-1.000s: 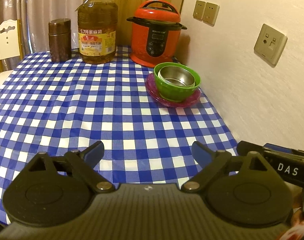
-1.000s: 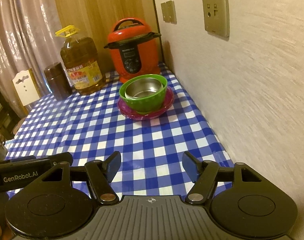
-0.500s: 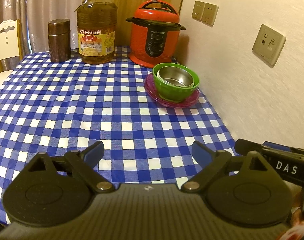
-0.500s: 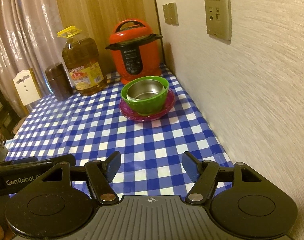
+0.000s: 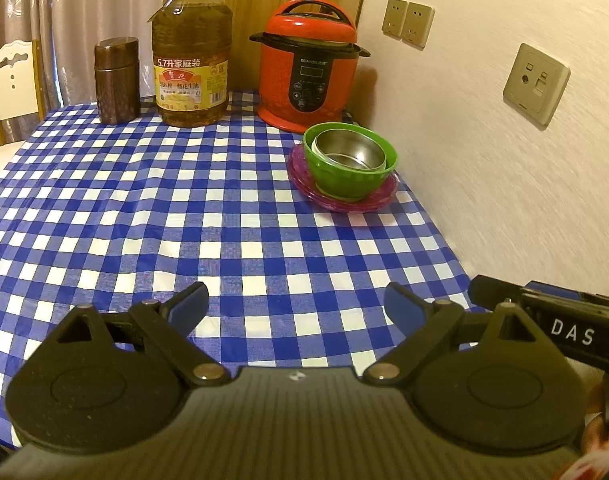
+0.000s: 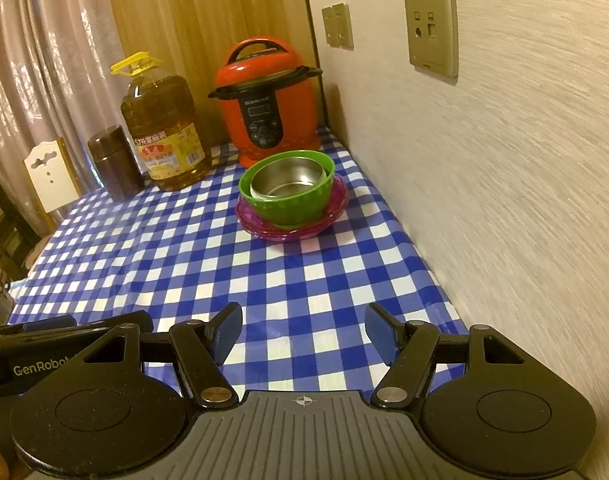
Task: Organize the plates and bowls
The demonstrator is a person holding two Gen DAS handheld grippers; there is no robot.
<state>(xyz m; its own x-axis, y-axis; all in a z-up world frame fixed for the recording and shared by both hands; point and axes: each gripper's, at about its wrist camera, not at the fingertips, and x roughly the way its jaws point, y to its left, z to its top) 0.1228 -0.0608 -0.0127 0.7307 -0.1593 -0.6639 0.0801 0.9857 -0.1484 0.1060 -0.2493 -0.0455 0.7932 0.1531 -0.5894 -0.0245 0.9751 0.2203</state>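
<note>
Both my hand-held grippers, left (image 5: 294, 306) and right (image 6: 302, 334), are open and empty. The bowls (image 6: 288, 190) sit stacked on the plate (image 6: 336, 210), far right. I should stay back.

purple plate (image 5: 378, 200): middle hidden under green bowl (image 5: 350, 178) | chair (image 5: 12, 80): cut off

checked table (image 5: 224, 240), plate (image 5: 378, 199), cooker (image 5: 308, 64), oil jug (image 5: 190, 60)

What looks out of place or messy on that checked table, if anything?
Nothing much stands out. The steel bowl sits slightly off-centre inside the green bowl, which rests on the purple plate near the wall. No spills or damage show on the tablecloth.
</note>
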